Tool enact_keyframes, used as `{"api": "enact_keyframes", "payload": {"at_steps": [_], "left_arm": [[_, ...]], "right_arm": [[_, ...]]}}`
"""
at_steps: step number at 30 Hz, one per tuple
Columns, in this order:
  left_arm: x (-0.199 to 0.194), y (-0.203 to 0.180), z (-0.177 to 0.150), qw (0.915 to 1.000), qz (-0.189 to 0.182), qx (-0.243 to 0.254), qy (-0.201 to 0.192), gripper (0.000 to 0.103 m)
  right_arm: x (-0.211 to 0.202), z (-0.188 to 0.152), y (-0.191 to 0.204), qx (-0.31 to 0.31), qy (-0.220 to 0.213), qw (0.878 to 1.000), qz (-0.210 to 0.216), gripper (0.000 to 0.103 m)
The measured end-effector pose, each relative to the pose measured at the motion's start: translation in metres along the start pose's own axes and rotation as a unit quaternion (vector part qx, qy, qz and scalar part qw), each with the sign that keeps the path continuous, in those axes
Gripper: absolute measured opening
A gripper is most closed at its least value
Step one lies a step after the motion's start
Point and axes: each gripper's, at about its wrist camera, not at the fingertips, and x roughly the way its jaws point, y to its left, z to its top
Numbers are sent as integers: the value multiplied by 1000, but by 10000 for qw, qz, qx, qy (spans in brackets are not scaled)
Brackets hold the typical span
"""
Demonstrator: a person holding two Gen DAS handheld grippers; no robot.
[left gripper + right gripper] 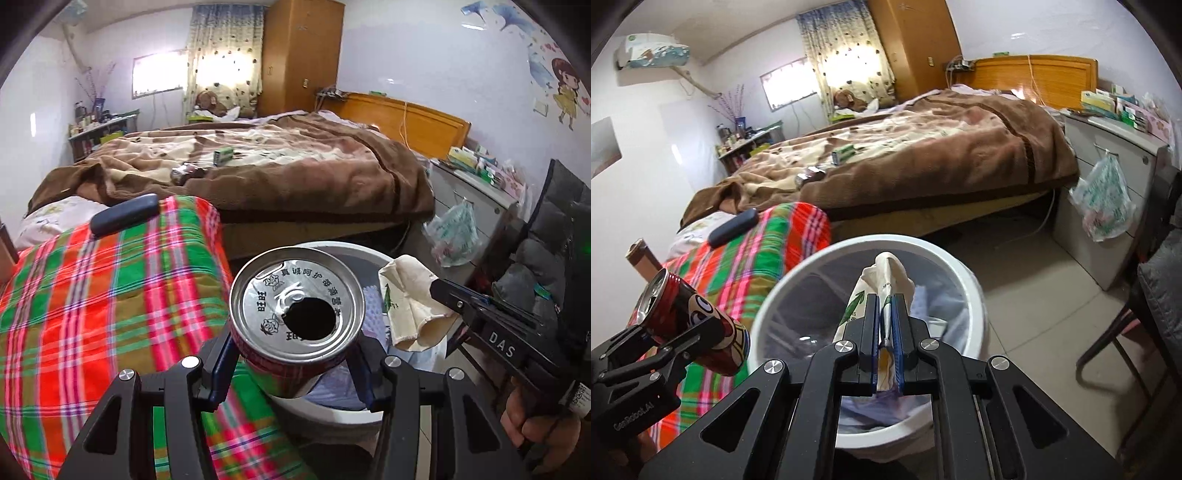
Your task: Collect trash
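Beyond both grippers, the bed [923, 147] with its brown blanket fills the room's far side, and a strip of bare tiled floor [1027, 288] runs between its near edge and the white cabinet [1108, 206] on the right. Closer, a plaid-covered cushion [110, 295] crowds the left side and touches or nearly touches the white trash bin [971, 295], whose round rim sits just below both tools. Over the bin's left edge, the left gripper [291, 354] is clamped on a red drink can [295, 314], tilted, its silver top open. Over the bin's mouth, the right gripper [885, 321] pinches a crumpled cream paper wrapper [886, 273] with green print, its jaws nearly together. On the blanket well beyond lie another can [810, 175] and a small green box [844, 153].
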Motion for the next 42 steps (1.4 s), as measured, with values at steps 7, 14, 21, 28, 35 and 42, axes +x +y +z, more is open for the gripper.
{"api": "enact_keyframes", "payload": {"at_steps": [7, 14, 21, 28, 35, 42], "left_arm": [[16, -11, 3, 9998, -171, 0, 142, 53], [16, -11, 1, 9997, -179, -42, 165, 59], [0, -6, 0, 9999, -94, -117, 21, 61], [-18, 2, -10, 9997, 65, -197, -111, 63], [-43, 3, -27, 9983, 414, -218, -360, 67], [-66, 3, -49, 9955, 763, -222, -509, 67]], "right_arm": [[9, -2, -10, -27, 188, 9998, -83, 8], [7, -5, -13, -103, 294, 9994, -116, 35], [-3, -6, -10, -100, 189, 9998, -63, 35], [-14, -14, 4, -236, 68, 9997, -22, 36], [-30, -26, 16, -421, -130, 9990, 11, 43], [-43, -41, 28, -536, -281, 9982, 11, 43]]}}
